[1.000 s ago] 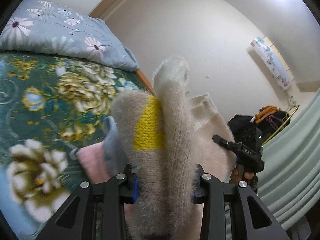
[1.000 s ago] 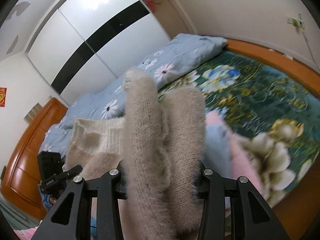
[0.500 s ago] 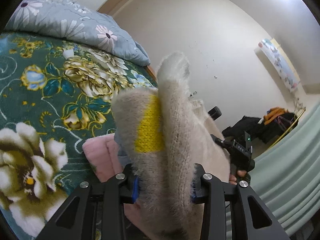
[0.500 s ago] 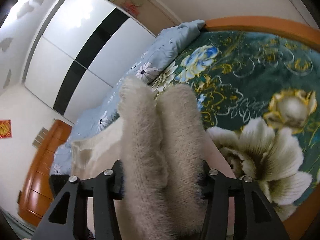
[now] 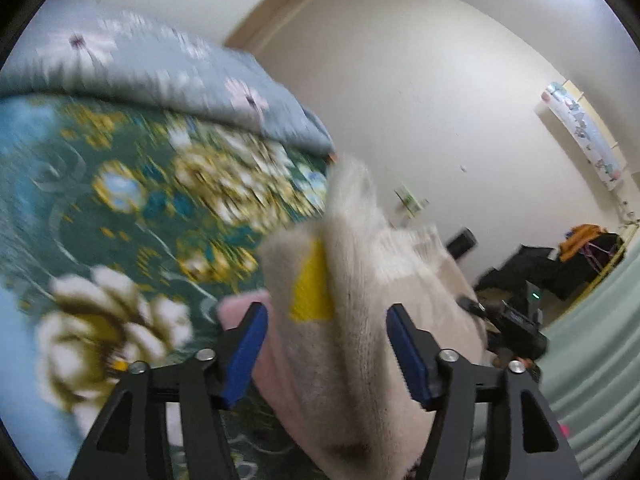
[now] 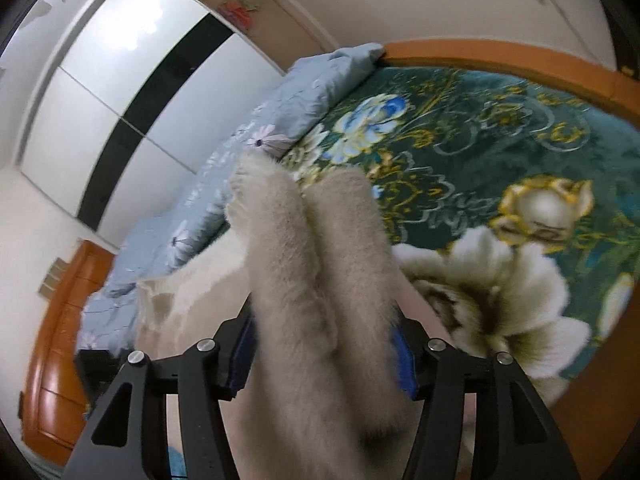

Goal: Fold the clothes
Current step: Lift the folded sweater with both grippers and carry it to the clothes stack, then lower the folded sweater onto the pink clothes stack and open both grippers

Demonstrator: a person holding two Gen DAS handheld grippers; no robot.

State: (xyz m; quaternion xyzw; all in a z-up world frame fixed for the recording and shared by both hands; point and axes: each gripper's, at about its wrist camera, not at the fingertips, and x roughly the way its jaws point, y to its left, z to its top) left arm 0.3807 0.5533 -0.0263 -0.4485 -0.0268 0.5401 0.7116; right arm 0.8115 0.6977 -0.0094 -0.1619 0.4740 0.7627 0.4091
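Sweater (image 5: 352, 300), fuzzy beige with a yellow patch, is hanging bunched above the floral bed (image 5: 120, 200). Left tool (image 5: 326, 340) is standing apart around its fold; right tool (image 6: 324, 344) is clamping another fold.

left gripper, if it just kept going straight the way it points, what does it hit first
The fuzzy beige sweater, which already fills the gap between the open fingers of the left gripper. Beyond the fabric the line seems to run toward the far wall, though depth is unclear there.
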